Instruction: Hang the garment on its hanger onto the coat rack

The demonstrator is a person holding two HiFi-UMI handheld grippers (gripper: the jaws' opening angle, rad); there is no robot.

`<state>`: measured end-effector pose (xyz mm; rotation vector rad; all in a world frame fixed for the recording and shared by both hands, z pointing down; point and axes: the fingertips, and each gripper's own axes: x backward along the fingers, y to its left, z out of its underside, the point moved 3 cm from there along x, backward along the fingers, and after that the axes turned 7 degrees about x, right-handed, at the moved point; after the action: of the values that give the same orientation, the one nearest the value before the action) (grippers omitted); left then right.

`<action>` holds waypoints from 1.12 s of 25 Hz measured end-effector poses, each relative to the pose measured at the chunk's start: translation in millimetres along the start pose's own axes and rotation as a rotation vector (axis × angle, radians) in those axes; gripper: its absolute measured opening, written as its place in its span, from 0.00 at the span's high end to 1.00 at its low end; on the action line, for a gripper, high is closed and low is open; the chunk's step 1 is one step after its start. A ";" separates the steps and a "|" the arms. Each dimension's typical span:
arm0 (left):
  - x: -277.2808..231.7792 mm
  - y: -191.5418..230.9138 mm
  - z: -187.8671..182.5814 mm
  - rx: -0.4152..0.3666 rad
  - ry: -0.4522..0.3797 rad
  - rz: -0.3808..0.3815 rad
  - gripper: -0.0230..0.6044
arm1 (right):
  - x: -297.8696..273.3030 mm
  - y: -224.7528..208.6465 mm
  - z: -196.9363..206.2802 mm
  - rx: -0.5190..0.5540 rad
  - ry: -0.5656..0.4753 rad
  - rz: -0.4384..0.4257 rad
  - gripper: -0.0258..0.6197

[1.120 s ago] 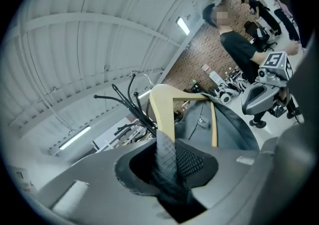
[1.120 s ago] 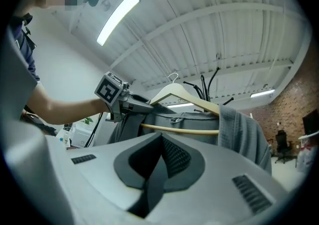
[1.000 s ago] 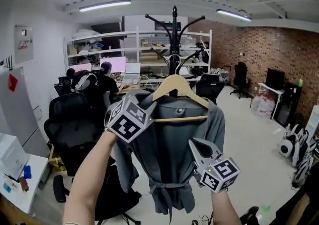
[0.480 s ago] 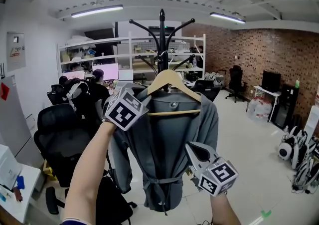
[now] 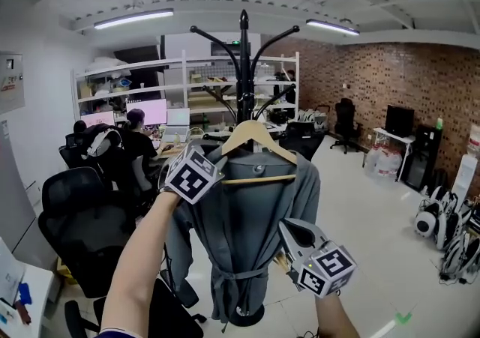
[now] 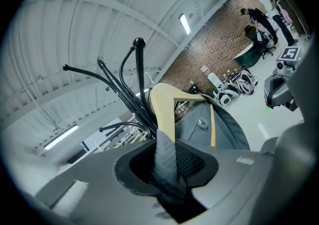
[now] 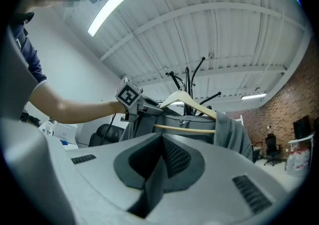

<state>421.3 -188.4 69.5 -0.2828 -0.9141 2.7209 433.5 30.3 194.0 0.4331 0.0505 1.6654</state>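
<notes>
Head view: left tongs (image 6: 167,161) clamp the grey garment (image 5: 247,231) over its wooden hanger (image 5: 255,138) just before the coat rack (image 5: 244,67), right tongs (image 7: 159,169) closed, empty; best raise level until the hanger's top catches.

I see the hanger (image 5: 255,134) as pale, smooth wood with a soft sheen. The garment (image 5: 247,231) is grey matt cloth, finely woven where it lies in the left claw (image 6: 169,169). The right claw (image 7: 154,169) looks like matt grey plastic, with dark ribbed pads (image 7: 175,156). The coat rack (image 5: 244,67) is black, slightly glossy, seemingly metal. The wall (image 5: 420,89) is rough brick and the floor (image 5: 360,209) pale and shiny.
</notes>
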 end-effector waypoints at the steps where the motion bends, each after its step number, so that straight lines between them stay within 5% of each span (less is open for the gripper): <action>1: -6.8 -1.6 5.5 0.004 0.002 0.009 0.79 | -2.6 -0.6 2.8 -0.001 0.006 0.005 0.96; 9: -52.1 -9.5 59.4 0.078 0.045 0.062 0.79 | -9.1 -11.3 23.3 -0.003 0.056 0.058 0.96; 28: -88.1 -43.8 118.4 0.146 0.129 0.145 0.79 | -3.7 -10.5 40.7 -0.014 0.146 0.096 0.96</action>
<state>481.6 -248.0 198.1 -0.5060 -0.6804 2.8434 456.3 19.5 227.9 0.3062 0.1276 1.7886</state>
